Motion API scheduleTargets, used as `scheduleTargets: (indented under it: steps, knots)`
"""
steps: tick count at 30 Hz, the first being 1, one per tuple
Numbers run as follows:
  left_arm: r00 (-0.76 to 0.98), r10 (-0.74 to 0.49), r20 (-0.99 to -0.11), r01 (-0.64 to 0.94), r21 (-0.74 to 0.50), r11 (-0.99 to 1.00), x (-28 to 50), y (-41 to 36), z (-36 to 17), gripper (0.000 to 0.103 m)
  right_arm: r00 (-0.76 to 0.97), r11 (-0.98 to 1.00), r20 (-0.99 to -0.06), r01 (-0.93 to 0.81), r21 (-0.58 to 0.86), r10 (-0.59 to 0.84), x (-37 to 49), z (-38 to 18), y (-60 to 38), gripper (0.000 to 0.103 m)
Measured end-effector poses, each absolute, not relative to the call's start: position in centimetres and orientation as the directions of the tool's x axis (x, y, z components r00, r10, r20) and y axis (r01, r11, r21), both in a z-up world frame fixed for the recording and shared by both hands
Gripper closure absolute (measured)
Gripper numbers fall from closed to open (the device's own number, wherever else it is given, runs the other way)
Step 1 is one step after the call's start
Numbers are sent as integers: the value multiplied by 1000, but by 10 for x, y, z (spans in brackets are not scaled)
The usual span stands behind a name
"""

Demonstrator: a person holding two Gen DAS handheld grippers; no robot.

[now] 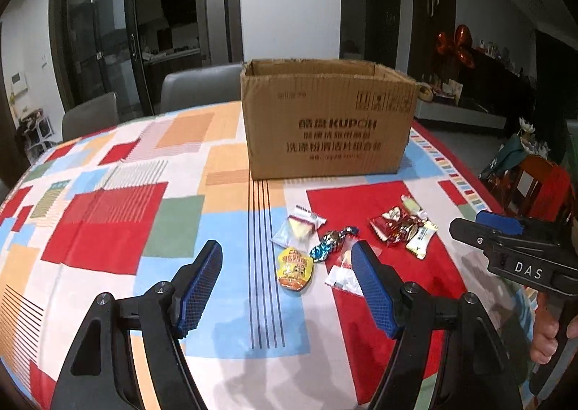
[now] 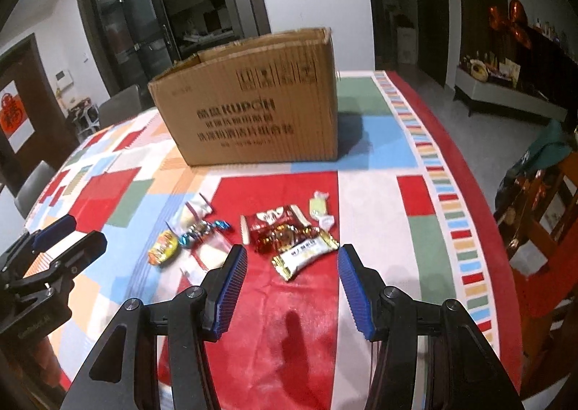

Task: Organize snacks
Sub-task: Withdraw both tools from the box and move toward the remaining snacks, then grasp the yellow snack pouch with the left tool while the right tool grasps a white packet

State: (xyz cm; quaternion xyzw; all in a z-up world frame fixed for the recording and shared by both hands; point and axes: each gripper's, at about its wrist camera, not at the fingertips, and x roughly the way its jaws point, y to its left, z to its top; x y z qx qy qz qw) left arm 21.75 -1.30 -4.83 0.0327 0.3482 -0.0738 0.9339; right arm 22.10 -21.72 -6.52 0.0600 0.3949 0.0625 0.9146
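Note:
An open cardboard box [image 1: 327, 117] stands at the far side of the table; it also shows in the right wrist view [image 2: 249, 99]. Several wrapped snacks lie in front of it: a yellow packet [image 1: 294, 269], a blue foil candy [image 1: 330, 240], a clear bag [image 1: 298, 227], a red wrapper pile [image 1: 397, 225] and a gold-and-white bar [image 2: 305, 256]. My left gripper [image 1: 287, 261] is open and empty, above the yellow packet. My right gripper [image 2: 292, 265] is open and empty, just short of the gold-and-white bar.
The table wears a patchwork cloth [image 1: 108, 214] in red, blue, green and orange. Grey chairs [image 1: 198, 84] stand behind the table. A wooden chair with clutter [image 2: 542, 214] stands at the right edge. The other gripper shows at the right of the left wrist view [image 1: 505, 240].

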Motion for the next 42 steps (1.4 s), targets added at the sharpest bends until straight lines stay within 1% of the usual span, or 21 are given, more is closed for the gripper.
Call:
scheduleTargets:
  steps: [5,7,12,17,20,25,27,35,38,40,42]
  knots:
    - [716,-131,-686,163,-18,986,227,-9,-67,33,652,985,-742,-55,162,158,230,-80,-215,49]
    - [703,-133,-699,162,-25,986,233,-8,-75,37,638,985,-753,-54,166,162,234,-86,-213,49]
    - [685,-133,-716,153,-36,988,246,-6,-88,40,624,987,-768,-41,155,146,242,-96,-211,50]
    - [672,-139,-727,152,-48,987,255,-5,-99,41,615,988,-777,-29,152,138,249,-100,-211,50]
    - [667,-140,-732,149,-54,987,260,-5,-104,43,610,989,-782,-24,145,129,254,-104,-209,56]
    - [655,-150,-741,149,-68,987,267,-4,-111,45,599,990,-792,-10,144,121,262,-110,-209,57]
    - [650,-153,-744,152,-71,986,269,-5,-113,46,591,990,-798,-8,141,119,265,-112,-208,62]
    - [641,-160,-751,154,-78,985,275,-8,-118,47,591,993,-800,-12,118,103,272,-118,-207,63]
    - [634,-163,-756,153,-85,985,277,-8,-119,53,598,996,-797,-18,91,84,270,-119,-206,74]
    - [622,-177,-763,158,-99,982,279,-9,-122,65,596,995,-798,-16,100,90,270,-119,-208,77]
    - [610,-191,-769,161,-116,980,280,-9,-123,73,591,993,-800,-9,116,99,270,-118,-210,80]
